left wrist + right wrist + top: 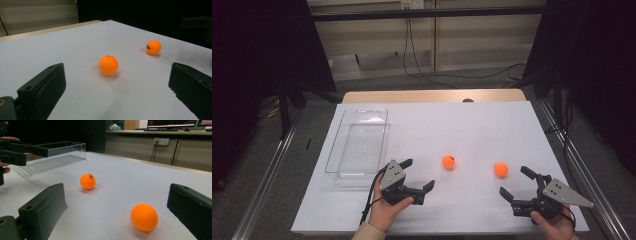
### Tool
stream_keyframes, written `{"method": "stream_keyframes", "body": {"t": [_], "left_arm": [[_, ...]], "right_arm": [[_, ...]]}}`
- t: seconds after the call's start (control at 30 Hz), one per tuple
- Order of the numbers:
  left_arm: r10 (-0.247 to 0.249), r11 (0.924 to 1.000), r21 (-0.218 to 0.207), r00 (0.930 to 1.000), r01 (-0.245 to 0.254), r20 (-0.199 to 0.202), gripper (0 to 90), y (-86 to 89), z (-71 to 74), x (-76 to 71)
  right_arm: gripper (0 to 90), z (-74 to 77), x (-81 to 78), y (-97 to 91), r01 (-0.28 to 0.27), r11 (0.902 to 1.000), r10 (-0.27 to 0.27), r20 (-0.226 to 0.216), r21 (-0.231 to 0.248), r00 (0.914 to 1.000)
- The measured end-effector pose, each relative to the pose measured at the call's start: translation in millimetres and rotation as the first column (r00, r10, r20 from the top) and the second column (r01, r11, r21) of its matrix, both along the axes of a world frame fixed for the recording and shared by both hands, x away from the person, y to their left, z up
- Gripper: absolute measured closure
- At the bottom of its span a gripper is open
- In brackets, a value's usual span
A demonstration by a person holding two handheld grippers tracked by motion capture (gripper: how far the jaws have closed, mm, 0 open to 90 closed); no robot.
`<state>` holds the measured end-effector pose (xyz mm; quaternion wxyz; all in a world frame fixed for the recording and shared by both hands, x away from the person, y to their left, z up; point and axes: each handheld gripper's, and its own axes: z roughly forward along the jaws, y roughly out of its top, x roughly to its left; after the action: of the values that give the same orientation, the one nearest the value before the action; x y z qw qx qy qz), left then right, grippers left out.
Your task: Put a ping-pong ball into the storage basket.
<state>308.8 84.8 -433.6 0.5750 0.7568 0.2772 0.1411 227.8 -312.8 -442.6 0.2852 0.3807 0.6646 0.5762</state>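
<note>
High view: a white table sheet (472,130) carries a clear plastic bin (358,145), the landmark for what follows. The bin stands along the sheet's left edge, its long axis running from the near side toward the far side, open side up. To the right of the bin the sheet is bare apart from two orange balls, with open room up to its far and right edges.

The near ball (448,162) lies on the sheet to the right of the bin, level with the bin's near end. The far ball (501,170) lies farther right again, well apart from the bin and near the first ball.

The left gripper (417,175) is held just beside the bin's near right corner, jaws spread wide and pinching nothing. Left gripper view: the near ball (108,65) sits ahead of the jaws, between their lines and untouched; the far ball (153,47) lies beyond it.

The right gripper (515,183) is held near the sheet's near right corner, far from the bin, jaws spread wide and empty. Right gripper view: the far ball (144,217) rests just ahead of the jaws, nearer the right-hand one, touching neither; the bin (53,157) shows beyond.

Both balls are round and have no long axis; a dark mark faces upward on the near ball.
</note>
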Motion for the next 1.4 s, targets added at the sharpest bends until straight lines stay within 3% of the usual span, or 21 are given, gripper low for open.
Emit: {"method": "stream_keyframes", "body": {"t": [1.4], "left_arm": [[-0.044, 0.9986, 0.027, 0.9986, 0.045, -0.029, 1.4, -36.9, -0.8, 8.9]], "right_arm": [[1.6, 0.3, 0.2, 0.1, -0.006, 1.0000, 0.006, 0.002, 0.000, 1.0000]]}}
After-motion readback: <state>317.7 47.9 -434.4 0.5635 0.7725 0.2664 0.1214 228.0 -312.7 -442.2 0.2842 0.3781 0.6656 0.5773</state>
